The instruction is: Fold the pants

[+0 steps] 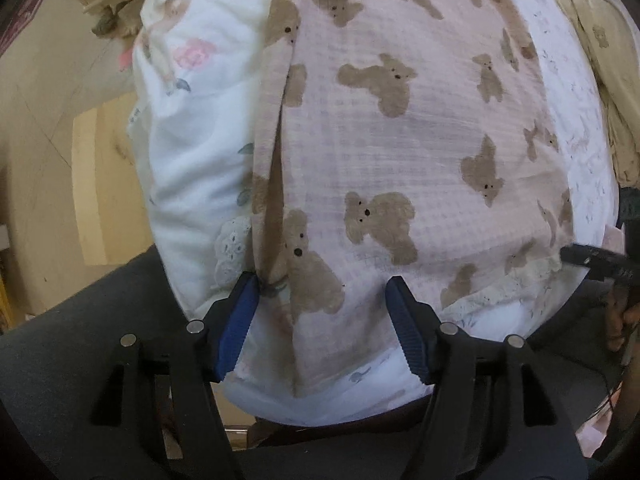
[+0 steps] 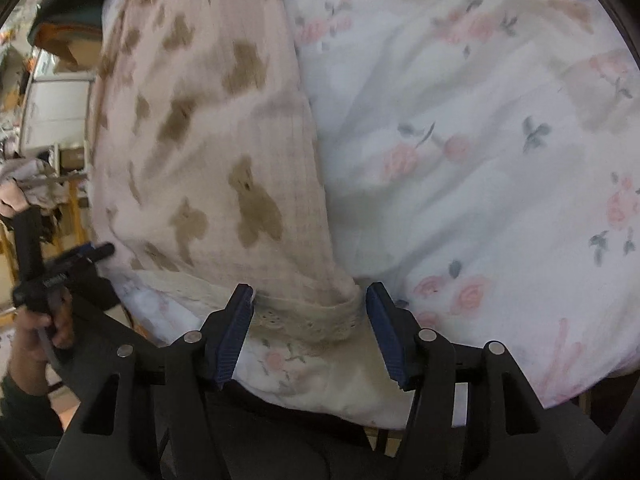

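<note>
Pink pants with a brown teddy-bear print [image 1: 400, 132] lie spread on a white floral sheet [image 1: 192, 152]; they also show in the right wrist view [image 2: 208, 152]. A lace hem [image 2: 304, 320] runs along their near edge. My left gripper [image 1: 324, 292] is open, its blue pads [image 1: 240, 320] standing either side of the pants' near left edge. My right gripper [image 2: 310, 300] is open, its pads [image 2: 234, 332] either side of the lace hem corner. The right gripper's tip shows in the left wrist view [image 1: 588, 258]; the left gripper's tip shows in the right wrist view [image 2: 80, 256].
The floral sheet [image 2: 480, 160] covers a bed or padded surface. A beige wall and floor [image 1: 60, 140] lie to the left. Another bear-print cloth [image 1: 592, 40] sits at the far right. Clutter and shelving [image 2: 48, 120] stand beyond the bed's left side.
</note>
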Motion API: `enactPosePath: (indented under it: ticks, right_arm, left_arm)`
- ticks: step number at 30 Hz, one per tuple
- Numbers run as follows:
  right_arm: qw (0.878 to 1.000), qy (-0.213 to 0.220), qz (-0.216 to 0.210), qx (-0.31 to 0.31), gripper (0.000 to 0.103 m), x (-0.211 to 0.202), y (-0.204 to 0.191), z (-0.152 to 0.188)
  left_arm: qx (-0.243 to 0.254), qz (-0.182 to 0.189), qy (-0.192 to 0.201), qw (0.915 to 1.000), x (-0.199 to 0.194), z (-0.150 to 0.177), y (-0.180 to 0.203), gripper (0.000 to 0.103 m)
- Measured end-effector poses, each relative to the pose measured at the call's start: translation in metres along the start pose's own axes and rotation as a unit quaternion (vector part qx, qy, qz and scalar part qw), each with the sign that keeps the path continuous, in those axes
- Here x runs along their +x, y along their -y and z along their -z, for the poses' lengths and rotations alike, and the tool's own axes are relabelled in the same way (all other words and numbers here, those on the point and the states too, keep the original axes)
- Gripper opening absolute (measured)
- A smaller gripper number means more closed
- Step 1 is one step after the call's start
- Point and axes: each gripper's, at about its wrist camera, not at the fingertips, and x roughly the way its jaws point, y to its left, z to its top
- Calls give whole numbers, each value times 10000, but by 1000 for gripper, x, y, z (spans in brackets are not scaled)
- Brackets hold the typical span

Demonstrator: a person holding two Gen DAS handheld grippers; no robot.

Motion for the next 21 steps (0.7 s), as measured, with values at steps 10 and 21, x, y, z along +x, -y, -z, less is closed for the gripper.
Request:
enactPosePath:
  ticks: [10,21]
  right_arm:
    - [9951,538,-769,-321,4,-42,-30,25]
    - [9995,-205,-48,237,11,-7,-12,18]
  left_arm:
    - [-11,890,202,9958,-53,2,-9,0]
    - [-149,-176,-378,9990,-25,-4,-17,7]
